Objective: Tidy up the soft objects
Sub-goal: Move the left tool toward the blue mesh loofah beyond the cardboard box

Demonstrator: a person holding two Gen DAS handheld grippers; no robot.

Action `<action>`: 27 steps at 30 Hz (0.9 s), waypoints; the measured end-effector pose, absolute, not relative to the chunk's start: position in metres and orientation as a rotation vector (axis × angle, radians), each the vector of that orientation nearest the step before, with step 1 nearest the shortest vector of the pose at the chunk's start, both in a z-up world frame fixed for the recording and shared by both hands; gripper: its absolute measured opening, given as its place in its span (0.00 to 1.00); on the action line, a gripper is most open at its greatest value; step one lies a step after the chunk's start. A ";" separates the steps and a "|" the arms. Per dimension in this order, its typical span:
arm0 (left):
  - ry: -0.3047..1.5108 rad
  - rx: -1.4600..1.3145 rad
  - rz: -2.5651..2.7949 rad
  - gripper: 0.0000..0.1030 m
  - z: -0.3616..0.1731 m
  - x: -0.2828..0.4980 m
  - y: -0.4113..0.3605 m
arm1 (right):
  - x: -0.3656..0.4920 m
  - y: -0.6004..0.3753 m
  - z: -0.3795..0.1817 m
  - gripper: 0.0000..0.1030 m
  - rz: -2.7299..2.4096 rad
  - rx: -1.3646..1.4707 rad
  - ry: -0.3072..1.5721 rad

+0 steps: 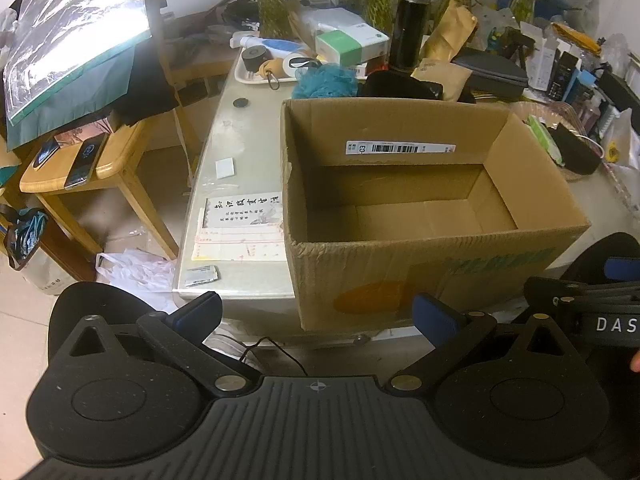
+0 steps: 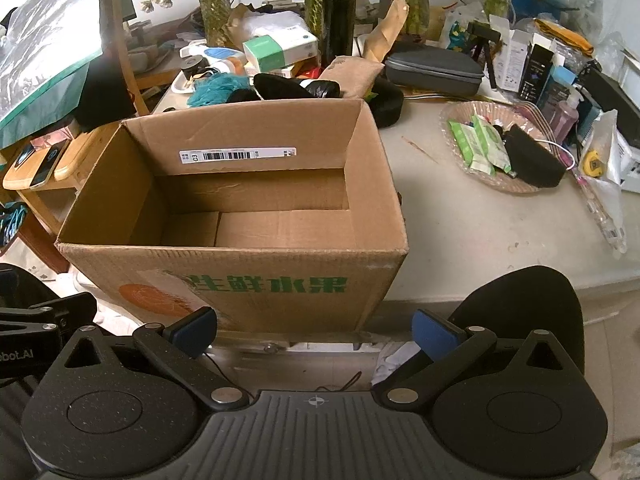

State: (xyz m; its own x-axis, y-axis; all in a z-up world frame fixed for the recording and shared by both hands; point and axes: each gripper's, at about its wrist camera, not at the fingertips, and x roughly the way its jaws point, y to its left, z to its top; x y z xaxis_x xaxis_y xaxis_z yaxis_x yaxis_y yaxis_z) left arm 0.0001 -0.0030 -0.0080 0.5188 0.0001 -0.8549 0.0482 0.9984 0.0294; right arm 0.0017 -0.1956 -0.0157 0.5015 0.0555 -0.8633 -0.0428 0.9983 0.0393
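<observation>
Left tool (image 1: 318, 314) wide open, empty, right tool (image 2: 316, 328) likewise

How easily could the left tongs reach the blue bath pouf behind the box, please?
Probably not directly: the open left tongs sit before the box, which stands between them and the pouf; going over it seems possible.

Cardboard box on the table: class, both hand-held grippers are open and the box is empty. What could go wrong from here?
1. The teal bath pouf lies behind the cardboard box, so reaching over its far wall may push the box.
2. The black bottle stands upright beside the soft things and could be knocked over.
3. The box's front edge sits near the table edge; a shove towards the grippers might tip it off.
</observation>
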 end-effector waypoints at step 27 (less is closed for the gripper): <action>0.975 0.052 -0.076 1.00 0.012 0.009 -0.002 | 0.012 -0.205 0.010 1.00 0.030 -0.013 1.003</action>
